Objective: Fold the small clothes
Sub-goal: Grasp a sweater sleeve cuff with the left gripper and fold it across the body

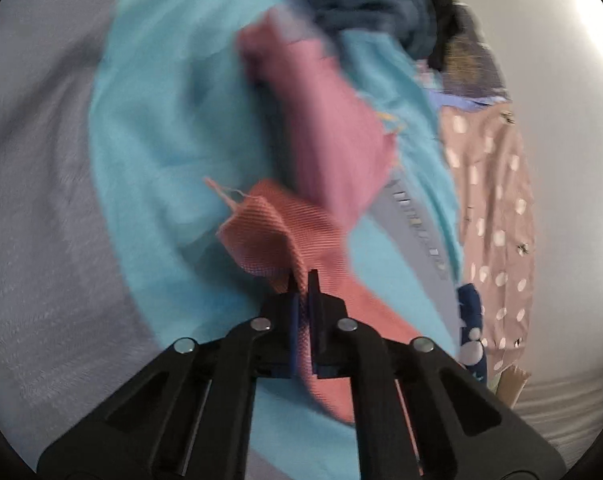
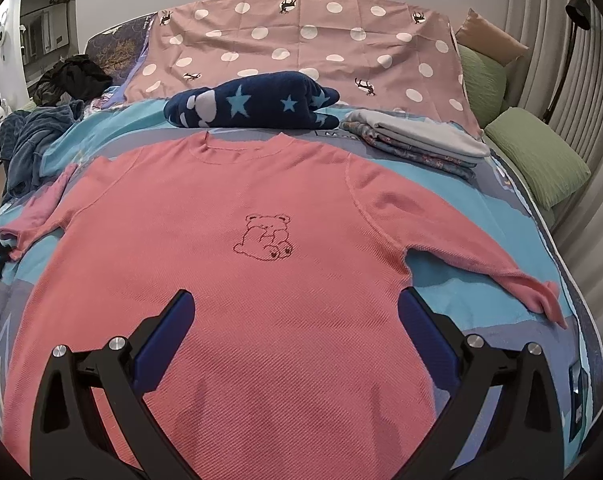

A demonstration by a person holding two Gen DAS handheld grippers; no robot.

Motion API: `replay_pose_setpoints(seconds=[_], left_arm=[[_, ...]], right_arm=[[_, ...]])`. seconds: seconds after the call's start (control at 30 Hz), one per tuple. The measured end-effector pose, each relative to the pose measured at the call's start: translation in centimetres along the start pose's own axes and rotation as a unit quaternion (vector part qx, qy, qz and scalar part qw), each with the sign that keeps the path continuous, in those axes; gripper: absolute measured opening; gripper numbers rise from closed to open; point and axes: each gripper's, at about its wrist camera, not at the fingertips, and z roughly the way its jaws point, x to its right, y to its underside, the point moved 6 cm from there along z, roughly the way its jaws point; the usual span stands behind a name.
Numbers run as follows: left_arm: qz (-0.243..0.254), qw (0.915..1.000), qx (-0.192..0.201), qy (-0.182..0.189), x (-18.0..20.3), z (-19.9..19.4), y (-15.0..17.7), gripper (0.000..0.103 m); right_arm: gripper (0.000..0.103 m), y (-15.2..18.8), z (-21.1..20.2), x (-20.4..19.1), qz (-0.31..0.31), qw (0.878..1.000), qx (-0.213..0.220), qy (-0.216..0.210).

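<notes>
Pink top flat on the bed, L tongs pinching its sleeve.

Bed cover (image 2: 453, 280), blue w/ grey, shows as a wide strip on the right side and a thin one at left. Dotted pillow (image 2: 301, 40) sits at the far edge. Pink top (image 2: 241, 280) lies face up in the middle, bear picture on front, right sleeve out to the bed's side edge. Star blanket (image 2: 257, 106) sits just past the collar; folded clothes (image 2: 417, 140) near it. R tongs (image 2: 295, 318) spread wide over the top's lower part. L tongs (image 1: 302, 280) pressed together on the sleeve (image 1: 285, 232); that view is blurry.
</notes>
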Motion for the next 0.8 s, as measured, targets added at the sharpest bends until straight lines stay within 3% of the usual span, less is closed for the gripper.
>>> replay_pose_setpoints(seconds=[0.1,0.2,0.3,0.37,0.43,0.5,0.53,0.6,0.73,0.8], left_arm=[[0.072,0.9966,0.017,0.036,5.7,-1.8,0.7,0.003],[0.171,0.982,0.013,0.079,13.8,-3.1,3.8,0.003],[0.269,0.955,-0.013,0.124,21.3,-3.5,9.6,0.003],[0.326,0.9327,-0.044,0.147,25.2,-3.1,14.5,0.003],[0.382,0.905,-0.087,0.167,28.3,-2.0,20.4,0.003],[0.422,0.8814,-0.121,0.173,29.2,-0.7,25.4,0.003],[0.454,0.8631,-0.142,0.169,29.7,0.4,28.8,0.003],[0.5,0.836,-0.167,0.152,29.2,2.2,33.3,0.003],[0.548,0.7987,-0.222,0.113,26.4,5.1,40.0,0.003],[0.558,0.7916,-0.228,0.101,25.3,6.1,40.5,0.004]], right_arm=[[0.102,-0.3,0.4,0.6,0.0,1.0,0.002,0.004],[0.102,-0.6,0.7,1.0,0.009,1.0,0.001,-0.003],[0.102,-0.9,0.8,1.6,0.019,1.0,0.007,-0.008],[0.102,-1.0,0.9,2.4,0.027,1.0,0.01,-0.008],[0.102,-0.9,0.9,3.1,0.034,0.999,0.01,-0.006],[0.102,-0.7,1.0,4.2,0.04,0.999,0.014,-0.001],[0.101,-0.6,1.0,4.6,0.04,0.999,0.016,0.002],[0.097,-0.5,1.0,5.5,0.042,0.999,0.018,-0.002],[0.083,-0.5,1.3,6.7,0.057,0.997,0.005,-0.042],[0.078,-0.7,1.6,6.9,0.066,0.996,-0.003,-0.062]])
